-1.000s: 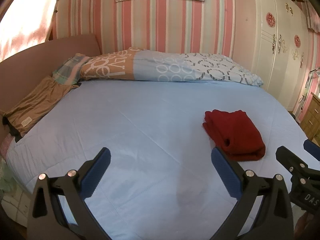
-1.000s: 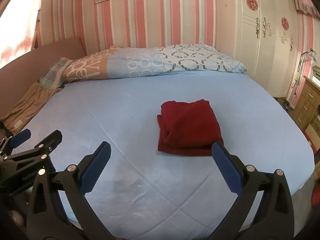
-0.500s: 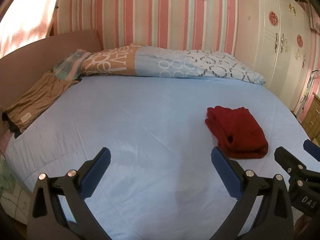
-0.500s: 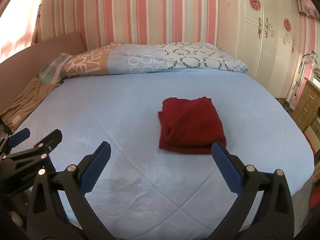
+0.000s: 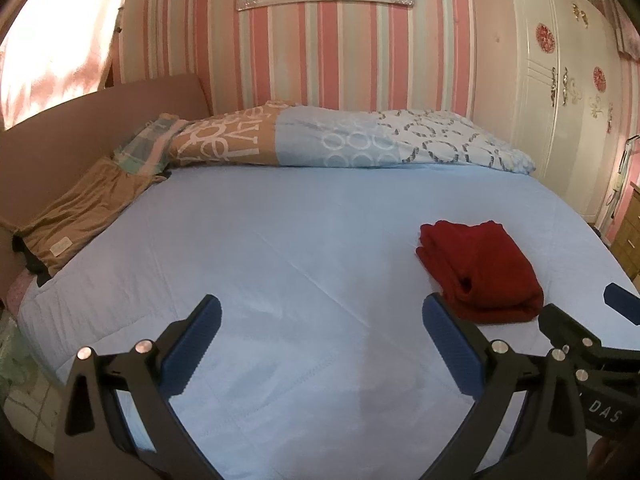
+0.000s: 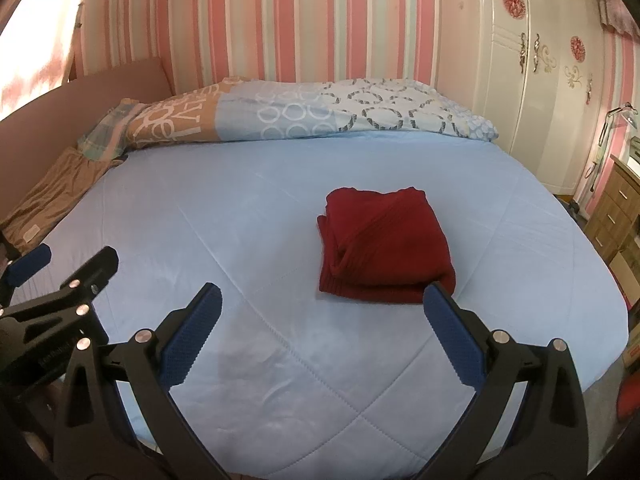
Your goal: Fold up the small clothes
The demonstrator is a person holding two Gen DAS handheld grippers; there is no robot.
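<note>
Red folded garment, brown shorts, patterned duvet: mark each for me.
red folded garment point(image 6: 386, 248), right wrist view, middle of its top layer
brown shorts point(image 5: 86, 210), left wrist view, centre of the fabric
patterned duvet point(image 5: 340, 142), left wrist view, light-blue middle panel

light: dim, warm | glare: blown-out upper left | edges: fisheye bending, dark corners | focus: slightly soft

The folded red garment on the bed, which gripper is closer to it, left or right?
Right. The right gripper is open just short of the red garment, which lies ahead of it; the open left gripper sits off to the garment's left.
</note>
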